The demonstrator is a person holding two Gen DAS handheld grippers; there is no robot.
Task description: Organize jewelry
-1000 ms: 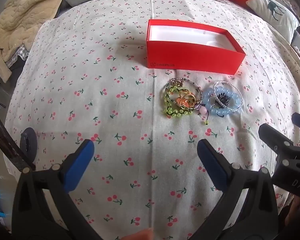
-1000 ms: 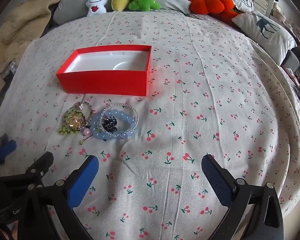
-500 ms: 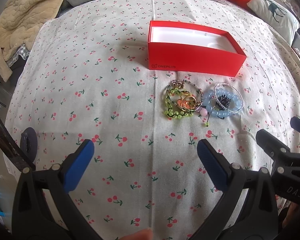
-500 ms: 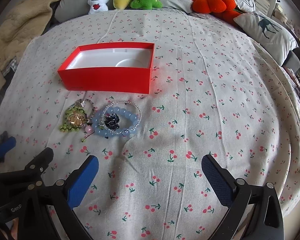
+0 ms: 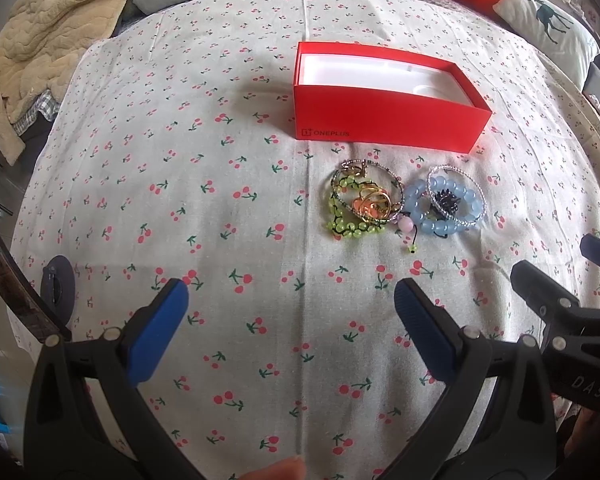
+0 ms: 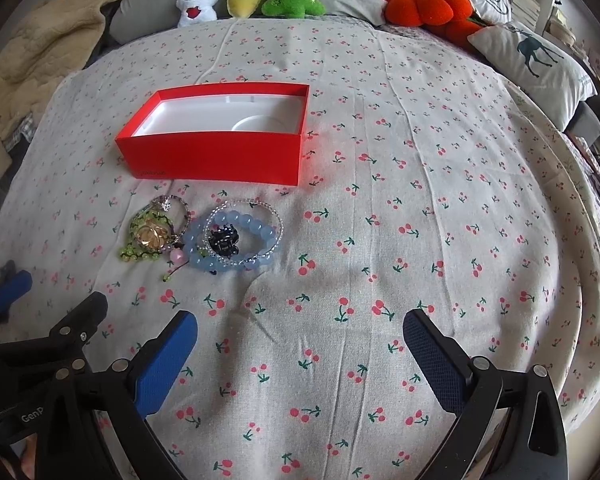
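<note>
1. Left wrist view: The left claw [image 5: 290, 300] hung wide and empty over the cherry-print bedspread [image 5: 188, 184]. The red box [image 5: 384, 98], open with a bare white tray, lay beyond it. The jewelry sat in a loose heap just in front of the box. A green bead bracelet [image 5: 346, 216] tangled with gold rings [image 5: 370, 205] lay before the box's middle. A blue bead bracelet [image 5: 440, 210] ringed a black hair clip [image 5: 444, 200] before the box's right end. A thin sparkling bangle [image 5: 456, 196] lay over the blue beads.

2. Right wrist view: The right claw [image 6: 300, 336] was likewise spread wide and held nothing. It was nearer than the box and off to its right. The blue bead bracelet [image 6: 236, 242] lay just in front of the box [image 6: 216, 148].

3. Handling, as judged: All the pieces looked light. The bead strands appeared limp and likely to sag or drag neighbours along. The smooth round beads could slip from the pads. The bangle and clip seemed stiffer. A pinch across the outer arc of the blue bracelet, on the side away from the green tangle, looked the cleanest hold.
</note>
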